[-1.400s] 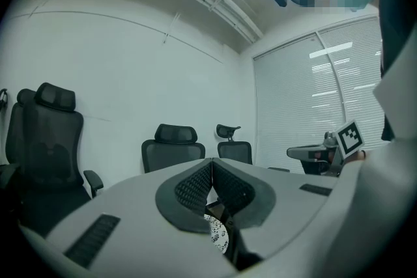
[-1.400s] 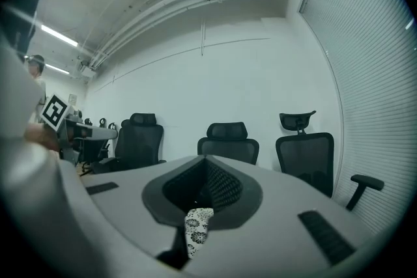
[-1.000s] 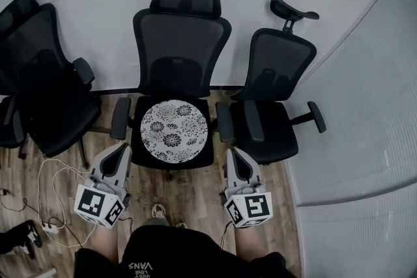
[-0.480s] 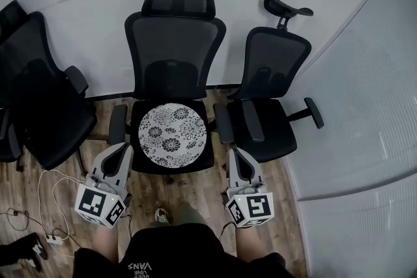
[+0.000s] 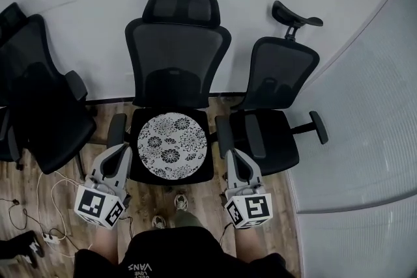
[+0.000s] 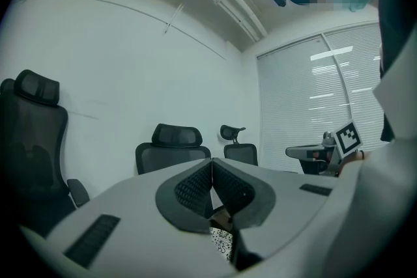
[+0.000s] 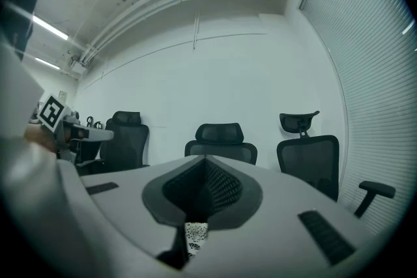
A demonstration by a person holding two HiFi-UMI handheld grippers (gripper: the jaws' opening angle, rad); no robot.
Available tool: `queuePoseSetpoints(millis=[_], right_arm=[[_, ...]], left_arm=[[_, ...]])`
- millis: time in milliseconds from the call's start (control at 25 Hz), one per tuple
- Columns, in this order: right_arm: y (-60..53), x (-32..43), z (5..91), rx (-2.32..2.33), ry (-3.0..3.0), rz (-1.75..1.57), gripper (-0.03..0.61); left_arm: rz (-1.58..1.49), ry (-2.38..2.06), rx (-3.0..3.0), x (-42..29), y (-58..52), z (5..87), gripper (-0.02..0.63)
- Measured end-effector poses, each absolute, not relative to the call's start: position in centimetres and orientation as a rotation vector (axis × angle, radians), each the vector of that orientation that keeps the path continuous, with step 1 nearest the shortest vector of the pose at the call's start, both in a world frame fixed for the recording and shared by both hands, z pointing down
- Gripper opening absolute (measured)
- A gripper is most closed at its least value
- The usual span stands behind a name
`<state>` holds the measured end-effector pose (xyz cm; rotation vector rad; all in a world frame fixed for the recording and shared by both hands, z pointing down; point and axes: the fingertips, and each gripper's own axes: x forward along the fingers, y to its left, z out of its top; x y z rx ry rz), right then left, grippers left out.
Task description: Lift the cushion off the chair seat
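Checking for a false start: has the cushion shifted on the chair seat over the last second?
No. The cushion sits centred on the chair seat, with the same black margin showing round it as before.

The right hand-held gripper (image 7: 205, 166), jaws together, faces the middle chair (image 7: 221, 142); patterned cushion (image 7: 195, 235) peeks below

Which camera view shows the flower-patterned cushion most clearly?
The head view: the whole round cushion lies unobstructed on the seat of the middle chair. The left and right gripper views each show only a small patterned sliver of it, low in the frame.
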<state>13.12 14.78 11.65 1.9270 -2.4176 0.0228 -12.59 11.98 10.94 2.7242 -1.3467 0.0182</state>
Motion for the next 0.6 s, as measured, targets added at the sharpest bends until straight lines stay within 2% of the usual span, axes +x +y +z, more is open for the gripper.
queuePoseSetpoints(millis=[600], right_arm=[[6.1, 16.1, 12.0, 1.8, -2.517, 0.024, 0.017]], left_arm=[[-0.006, -1.466, 2.67, -8.9, 5.6, 10.9, 0.012]])
